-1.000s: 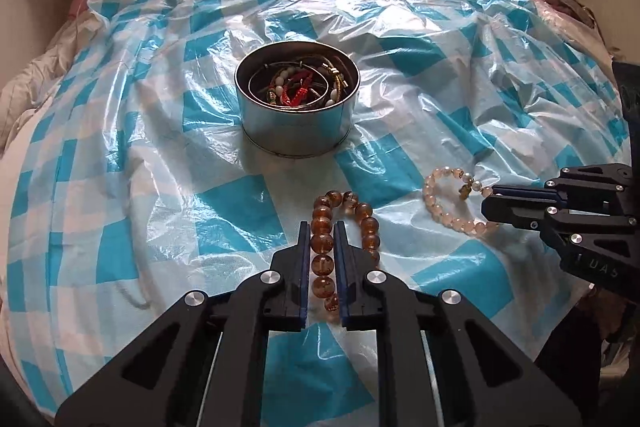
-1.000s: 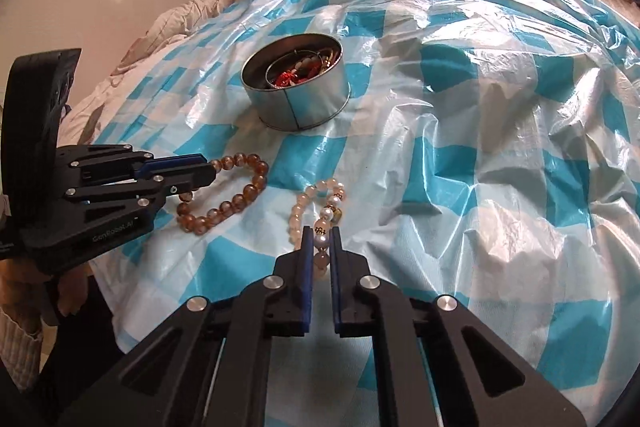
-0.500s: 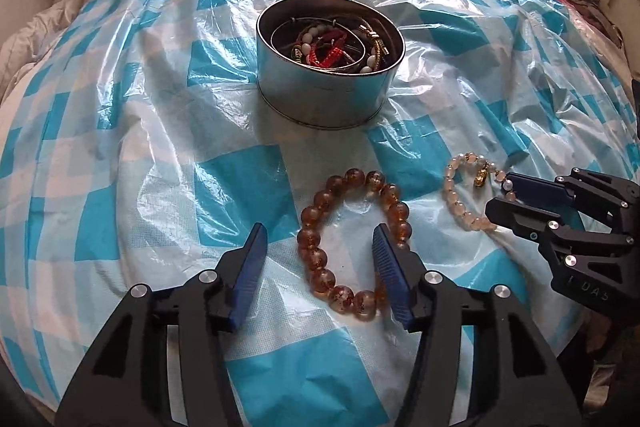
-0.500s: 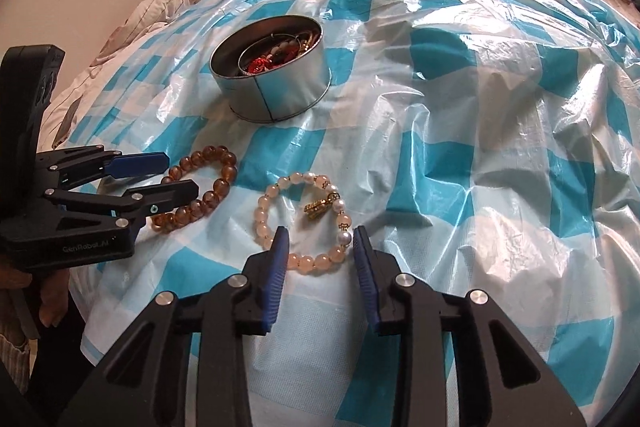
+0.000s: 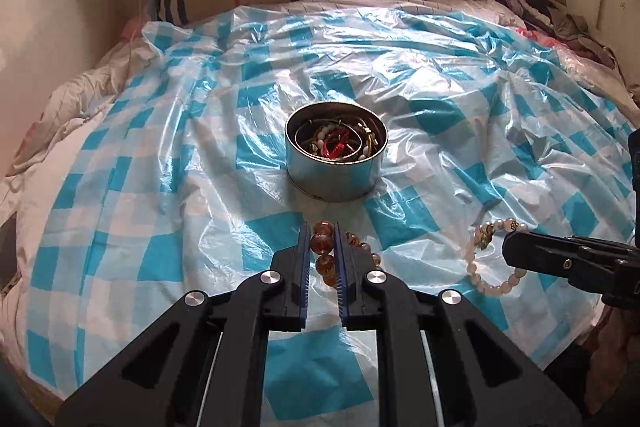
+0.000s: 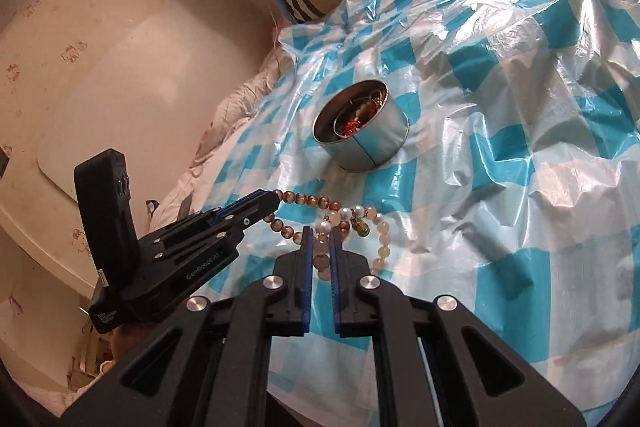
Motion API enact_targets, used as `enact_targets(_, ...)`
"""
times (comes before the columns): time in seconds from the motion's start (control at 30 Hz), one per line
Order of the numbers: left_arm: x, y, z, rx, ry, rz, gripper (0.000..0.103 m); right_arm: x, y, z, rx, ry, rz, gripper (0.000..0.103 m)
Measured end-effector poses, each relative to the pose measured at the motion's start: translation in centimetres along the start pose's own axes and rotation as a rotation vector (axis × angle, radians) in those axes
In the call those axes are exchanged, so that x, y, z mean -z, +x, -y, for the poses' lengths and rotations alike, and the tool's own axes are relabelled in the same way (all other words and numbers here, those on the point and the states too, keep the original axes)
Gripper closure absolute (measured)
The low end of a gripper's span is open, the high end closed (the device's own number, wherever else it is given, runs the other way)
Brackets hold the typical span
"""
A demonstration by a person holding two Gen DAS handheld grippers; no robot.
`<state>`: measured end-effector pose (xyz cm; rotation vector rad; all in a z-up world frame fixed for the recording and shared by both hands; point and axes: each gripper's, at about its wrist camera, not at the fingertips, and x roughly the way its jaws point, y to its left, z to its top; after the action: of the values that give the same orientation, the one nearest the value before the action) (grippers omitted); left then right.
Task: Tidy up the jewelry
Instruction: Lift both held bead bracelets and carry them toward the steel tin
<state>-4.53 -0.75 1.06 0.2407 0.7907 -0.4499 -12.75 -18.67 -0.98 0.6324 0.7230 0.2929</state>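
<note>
1. Left gripper, near side of the tin, jaws just closed again, clamped on amber bead bracelet.
2. Right gripper likewise just closed, gripping pale bead bracelet w/ gold charm, right of the amber one.
3. Left cam only: window and curtains beyond the tin; tin's jumble of bangles shows clearly.
4. Right cam only: both bracelets hang clear of the checked plastic sheet; left gripper's whole body seen.
</note>
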Motion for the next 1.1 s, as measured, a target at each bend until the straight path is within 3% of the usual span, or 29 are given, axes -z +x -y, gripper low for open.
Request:
enact_targets(0.13,-0.1,-2.3,0.1,-0.044,-0.008,0.107,0.093,0.2,-1.2,-1.5,-0.059,0.009,0.101,0.094)
enact_targets(0.4,0.4,-5.3,-1.0,-0.069,-0.080,0.251,0.093,1.2,-2.5,-4.0,0.006,-0.106,0.194,0.094)
enact_targets(1.1,1.0,-7.0,-2.1,-0.010,-0.173,0.343,0.092,1.3,-3.2,-4.7,0.062,-0.149,0.301,0.094)
